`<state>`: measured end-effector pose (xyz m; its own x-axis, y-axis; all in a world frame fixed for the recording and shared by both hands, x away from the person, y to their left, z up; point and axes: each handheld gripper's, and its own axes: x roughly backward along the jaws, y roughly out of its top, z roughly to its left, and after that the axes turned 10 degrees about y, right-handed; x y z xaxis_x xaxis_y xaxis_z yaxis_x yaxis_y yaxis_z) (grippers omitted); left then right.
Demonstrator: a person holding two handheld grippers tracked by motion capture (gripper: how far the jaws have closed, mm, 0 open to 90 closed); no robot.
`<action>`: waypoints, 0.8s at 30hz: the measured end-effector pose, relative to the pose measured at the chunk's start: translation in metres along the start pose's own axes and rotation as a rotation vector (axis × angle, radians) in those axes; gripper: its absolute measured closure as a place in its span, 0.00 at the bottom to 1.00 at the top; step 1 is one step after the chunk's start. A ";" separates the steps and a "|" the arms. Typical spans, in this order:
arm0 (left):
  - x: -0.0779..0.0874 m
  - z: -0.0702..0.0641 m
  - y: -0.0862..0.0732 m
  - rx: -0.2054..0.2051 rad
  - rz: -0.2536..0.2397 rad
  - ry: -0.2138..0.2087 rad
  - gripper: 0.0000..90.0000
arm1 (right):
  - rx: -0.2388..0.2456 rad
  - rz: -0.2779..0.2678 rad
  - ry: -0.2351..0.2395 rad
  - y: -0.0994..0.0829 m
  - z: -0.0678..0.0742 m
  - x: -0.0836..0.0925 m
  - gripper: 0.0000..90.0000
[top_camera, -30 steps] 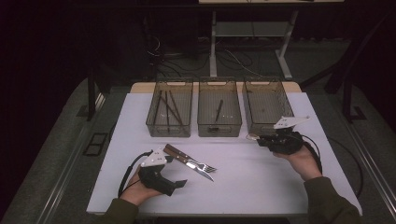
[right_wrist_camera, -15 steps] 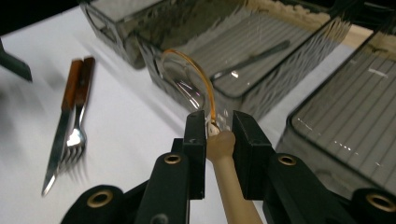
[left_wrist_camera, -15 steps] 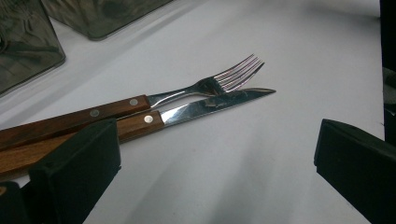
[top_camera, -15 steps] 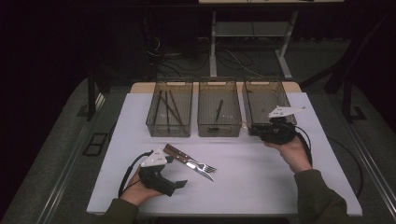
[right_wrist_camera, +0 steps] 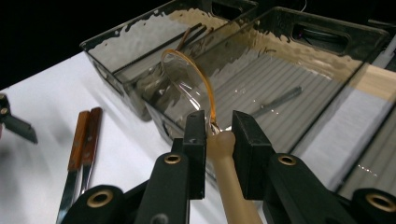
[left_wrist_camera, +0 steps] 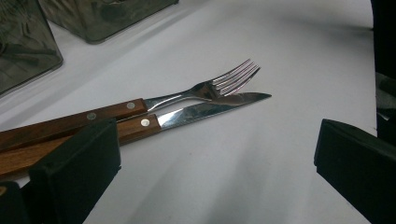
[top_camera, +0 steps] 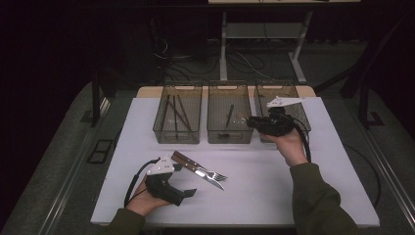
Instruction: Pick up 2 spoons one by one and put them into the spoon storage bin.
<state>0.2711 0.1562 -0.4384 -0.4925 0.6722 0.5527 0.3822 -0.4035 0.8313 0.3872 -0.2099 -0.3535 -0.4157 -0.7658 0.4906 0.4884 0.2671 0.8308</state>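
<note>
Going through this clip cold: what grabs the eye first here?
The right gripper is clamped on a pale-handled spoon with a clear, amber-rimmed bowl, held over the near edge of the middle bin. On the white table, a wood-handled fork and knife lie side by side, tips touching, just ahead of the open left gripper.
</note>
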 end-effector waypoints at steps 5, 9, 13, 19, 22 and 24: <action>0.000 -0.001 0.000 -0.003 0.000 -0.004 0.00 | -0.012 -0.001 0.000 0.012 -0.002 -0.014 0.85; 0.000 0.000 0.000 -0.008 0.001 -0.005 0.00 | -0.020 -0.003 -0.003 0.020 -0.006 -0.025 0.85; 0.001 0.000 0.000 -0.006 -0.001 -0.009 0.00 | -0.036 -0.003 -0.007 0.025 -0.010 -0.033 0.85; 0.001 -0.001 0.001 -0.007 -0.001 -0.013 0.00 | -0.049 0.015 -0.017 0.030 -0.014 -0.048 0.84; 0.001 -0.001 0.001 -0.008 -0.002 -0.014 0.00 | -0.052 0.029 -0.025 0.033 -0.016 -0.056 0.84; 0.001 -0.001 0.001 -0.013 -0.001 -0.015 0.00 | -0.058 0.041 -0.027 0.033 -0.018 -0.061 0.84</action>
<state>0.2706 0.1560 -0.4373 -0.4812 0.6819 0.5509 0.3711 -0.4109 0.8327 0.4427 -0.1647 -0.3605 -0.4146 -0.7385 0.5317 0.5491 0.2629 0.7933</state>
